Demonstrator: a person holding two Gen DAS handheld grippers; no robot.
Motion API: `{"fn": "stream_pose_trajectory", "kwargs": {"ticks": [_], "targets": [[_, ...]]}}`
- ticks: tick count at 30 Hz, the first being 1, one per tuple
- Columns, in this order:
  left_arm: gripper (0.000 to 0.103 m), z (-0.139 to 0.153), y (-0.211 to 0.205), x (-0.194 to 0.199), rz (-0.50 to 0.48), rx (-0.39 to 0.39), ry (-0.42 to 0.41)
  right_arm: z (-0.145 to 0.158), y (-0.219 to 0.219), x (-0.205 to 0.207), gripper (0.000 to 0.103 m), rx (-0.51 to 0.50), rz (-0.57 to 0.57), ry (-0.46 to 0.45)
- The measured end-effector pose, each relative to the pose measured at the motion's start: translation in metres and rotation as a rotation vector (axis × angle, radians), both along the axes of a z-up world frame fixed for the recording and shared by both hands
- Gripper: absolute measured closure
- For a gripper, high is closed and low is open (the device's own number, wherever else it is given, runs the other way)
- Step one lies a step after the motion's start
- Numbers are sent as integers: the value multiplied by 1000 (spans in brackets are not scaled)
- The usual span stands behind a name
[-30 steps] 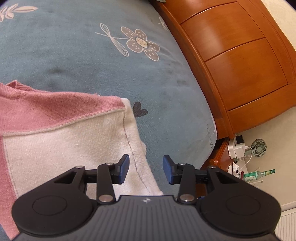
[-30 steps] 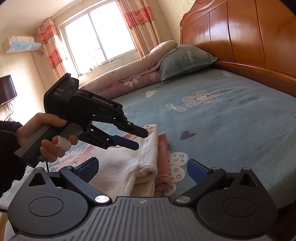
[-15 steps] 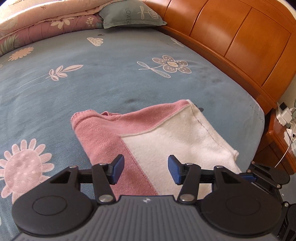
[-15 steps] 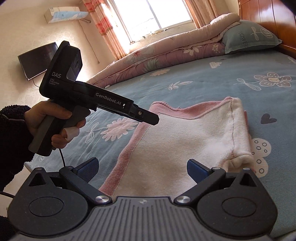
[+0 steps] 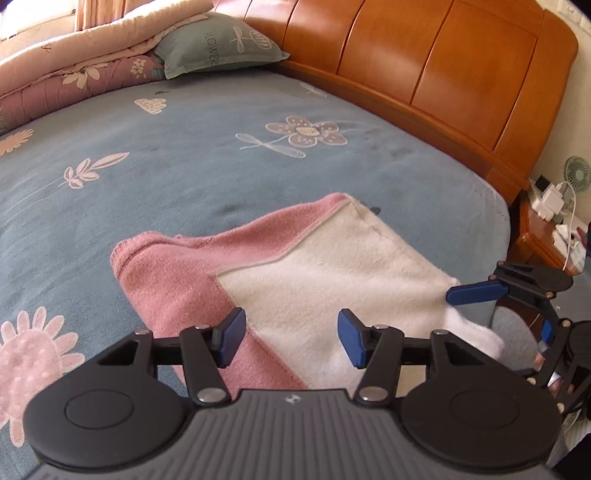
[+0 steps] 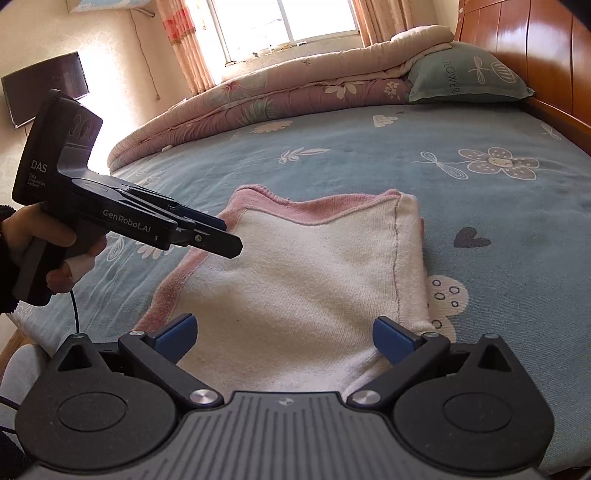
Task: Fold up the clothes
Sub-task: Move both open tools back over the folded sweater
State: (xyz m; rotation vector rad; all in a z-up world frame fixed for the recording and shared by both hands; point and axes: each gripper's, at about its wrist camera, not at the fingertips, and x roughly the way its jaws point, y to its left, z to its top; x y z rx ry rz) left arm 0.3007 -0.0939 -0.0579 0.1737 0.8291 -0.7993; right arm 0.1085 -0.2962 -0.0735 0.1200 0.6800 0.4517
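Note:
A folded pink and white garment (image 5: 314,277) lies flat on the blue flowered bedsheet (image 5: 184,166), close to the bed's near edge. My left gripper (image 5: 291,338) hovers open over the garment's near side, with nothing between its blue pads. In the right wrist view the same garment (image 6: 295,280) fills the middle, its folded edge to the right. My right gripper (image 6: 284,334) is wide open above the near white part and holds nothing. A hand holds the left gripper (image 6: 225,238) over the garment's left pink border. The right gripper's blue finger (image 5: 474,291) shows at the garment's right corner.
A wooden headboard (image 5: 424,74) runs along the right. A green pillow (image 5: 218,48) and a rolled pink quilt (image 6: 277,92) lie at the far end. A nightstand (image 5: 543,229) with chargers and a small fan stands beside the bed. Window (image 6: 280,22) and TV (image 6: 44,85) are behind.
Both grippers drew back and tilted up from the garment's folded right edge, so the whole garment now shows. The left jaws opened a little wider. The garment lies still.

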Motion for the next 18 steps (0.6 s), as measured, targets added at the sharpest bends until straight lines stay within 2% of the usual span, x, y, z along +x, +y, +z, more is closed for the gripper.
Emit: {"fn": "stream_pose_trajectory", "kwargs": {"ticks": [3,6,8,10,11,14,16,18], "targets": [[46,6,2,7,11,-53,-9,5,11,15,0,-31,24,-30],[46,-15,-7,30,52,-12,30,1,20,36,0,-46,44,-15],[45,-27,-9,40,105,26,15,-15,21,44,0,-57,19,46],[46,-26,-5,48,177,13,-7,-23,20,37,0,-63,14,33],[49,-23,-1,50,201,-6,-12,-23,20,32,0,-65,14,22],[47,-8,14,49,220,-91,-12,-15,19,23,0,-62,12,9],[46,-1,21,40,199,-137,17,-5,16,25,0,-48,9,-4],[44,-1,27,32,185,-193,86,7,14,33,0,-42,12,-38]]}}
